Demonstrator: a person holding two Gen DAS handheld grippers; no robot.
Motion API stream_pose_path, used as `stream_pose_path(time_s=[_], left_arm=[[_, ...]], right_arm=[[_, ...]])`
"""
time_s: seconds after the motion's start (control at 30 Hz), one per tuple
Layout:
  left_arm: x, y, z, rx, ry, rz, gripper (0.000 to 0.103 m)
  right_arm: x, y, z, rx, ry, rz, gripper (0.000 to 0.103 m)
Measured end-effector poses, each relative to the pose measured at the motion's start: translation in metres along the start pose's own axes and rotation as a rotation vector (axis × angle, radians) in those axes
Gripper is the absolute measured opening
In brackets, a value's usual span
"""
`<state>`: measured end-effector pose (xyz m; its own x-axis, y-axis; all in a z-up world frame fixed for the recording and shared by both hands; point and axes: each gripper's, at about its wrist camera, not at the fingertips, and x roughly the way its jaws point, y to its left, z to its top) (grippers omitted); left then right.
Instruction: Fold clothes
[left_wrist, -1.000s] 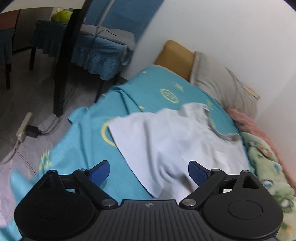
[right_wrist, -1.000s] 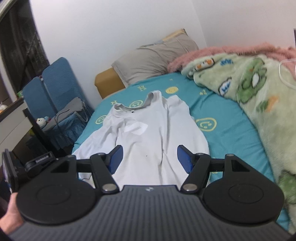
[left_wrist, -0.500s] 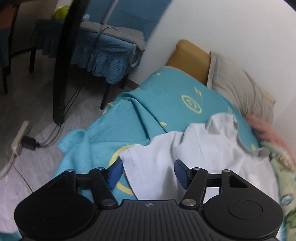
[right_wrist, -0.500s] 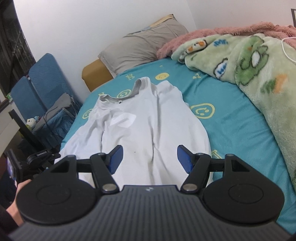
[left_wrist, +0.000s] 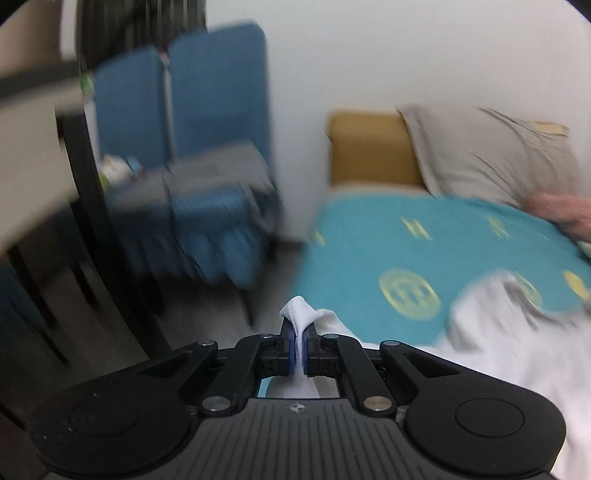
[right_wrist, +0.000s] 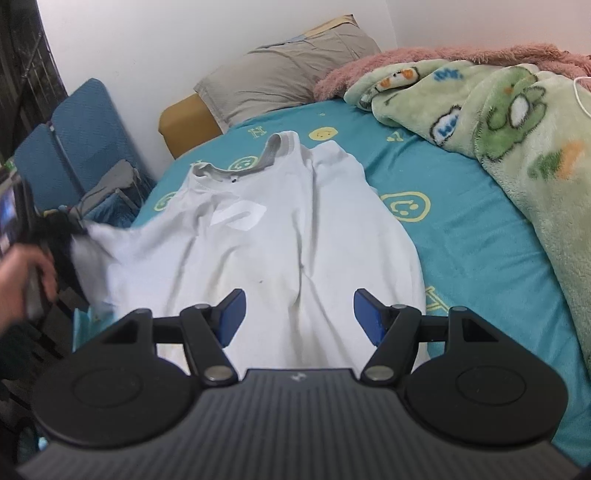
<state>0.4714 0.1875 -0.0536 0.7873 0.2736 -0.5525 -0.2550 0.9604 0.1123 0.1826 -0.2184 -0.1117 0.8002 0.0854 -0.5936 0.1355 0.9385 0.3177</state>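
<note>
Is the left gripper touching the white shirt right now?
Touching. The left wrist view shows the left gripper shut on a fold of the white shirt, cloth pinched between its pads.

Bare teal bed sheet (right_wrist: 461, 229) is lying open right of centre; the green blanket (right_wrist: 517, 122) is crowding the right edge, pillow (right_wrist: 284, 74) blocking upper centre

Your white shirt (right_wrist: 295, 229) lies front up on the bed, its gray collar toward the pillows; it is wrinkled, with a pale patch on the chest; its left edge is lifted, a small white fold (left_wrist: 297, 314) pinched up.
</note>
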Motion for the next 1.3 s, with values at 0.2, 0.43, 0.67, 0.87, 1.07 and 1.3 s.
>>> stream_pose_path(time_s=[0.2, 0.43, 0.67, 0.87, 1.07, 1.3], left_arm=[[0.044, -0.014, 0.025, 0.05, -0.018, 0.207, 0.015], [0.034, -0.007, -0.015, -0.038, 0.143, 0.052, 0.052], [-0.108, 0.011, -0.102, -0.114, 0.334, -0.264, 0.061], [-0.227, 0.011, -0.185, -0.157, 0.54, -0.442, 0.061], [-0.273, -0.01, -0.234, -0.122, 0.692, -0.483, 0.061], [-0.298, -0.033, -0.237, 0.022, 0.662, -0.443, 0.042]], right_arm=[[0.013, -0.002, 0.004, -0.017, -0.003, -0.042, 0.067], [0.019, -0.001, 0.006, -0.017, -0.001, -0.043, 0.067], [0.001, 0.015, 0.003, -0.092, -0.037, -0.015, 0.067], [-0.026, 0.022, -0.001, -0.151, -0.084, -0.011, 0.067], [-0.055, 0.014, -0.005, -0.143, -0.114, -0.026, 0.067], [-0.078, -0.001, -0.008, -0.103, -0.129, -0.027, 0.067]])
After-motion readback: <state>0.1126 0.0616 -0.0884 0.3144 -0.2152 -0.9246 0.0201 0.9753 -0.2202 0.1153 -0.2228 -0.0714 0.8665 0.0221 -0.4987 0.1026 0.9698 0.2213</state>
